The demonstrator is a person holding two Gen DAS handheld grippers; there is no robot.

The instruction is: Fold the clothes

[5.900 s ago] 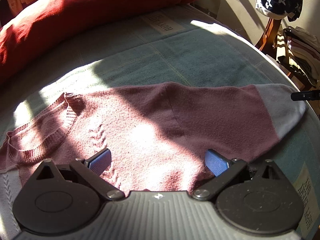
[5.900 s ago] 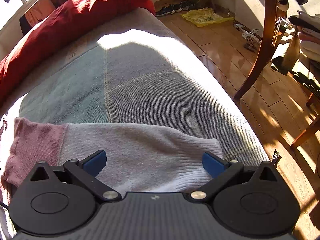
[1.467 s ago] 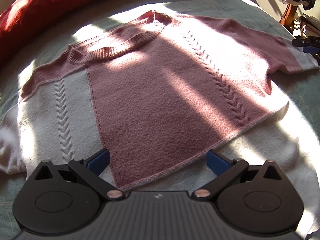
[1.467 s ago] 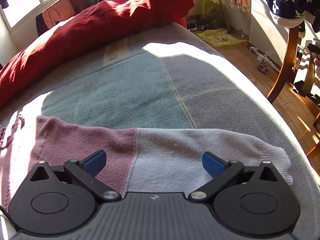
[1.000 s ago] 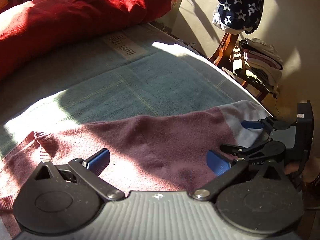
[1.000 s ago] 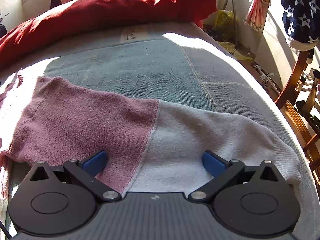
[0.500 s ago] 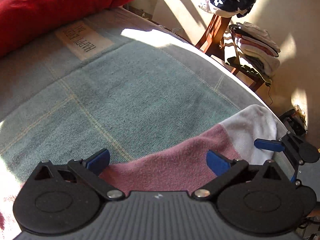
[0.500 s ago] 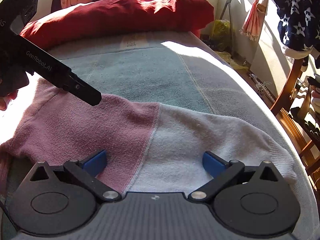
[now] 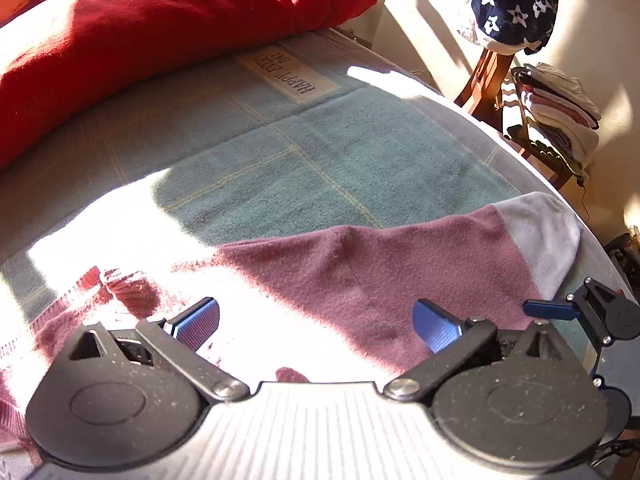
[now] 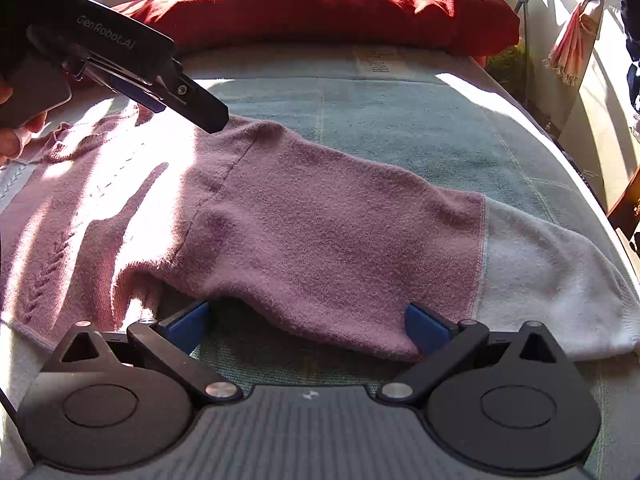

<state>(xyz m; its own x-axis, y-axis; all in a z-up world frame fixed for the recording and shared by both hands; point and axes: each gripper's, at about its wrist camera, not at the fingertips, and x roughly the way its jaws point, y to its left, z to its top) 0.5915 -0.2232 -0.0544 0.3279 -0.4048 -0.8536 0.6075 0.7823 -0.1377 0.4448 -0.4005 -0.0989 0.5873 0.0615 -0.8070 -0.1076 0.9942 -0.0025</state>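
**Two open grippers at the sleeve of a pink sweater**

While both our tools hover low over the bed, a pink and white knitted sweater point(image 10: 304, 232) lies flat on the green checked blanket point(image 10: 380, 120) ahead of us. Our right gripper point(image 10: 308, 320) has its blue-padded fingers point(image 10: 186, 322) spread wide, holding nothing, with the lower edge of the pink sleeve lying between them and the white cuff stretching off to its right. Our left gripper point(image 9: 316, 324) is also spread wide and empty, hovering over the sunlit shoulder of the sweater, with the ribbed neckline just to its left. In the right camera, the left tool's black body reaches in from the upper left, its tip just above the shoulder seam. Beyond both tools, a long red pillow point(image 9: 168, 24) lies across the far end of the bed. Off to the right of the left gripper, a wooden chair point(image 9: 488, 80) carries folded clothes.
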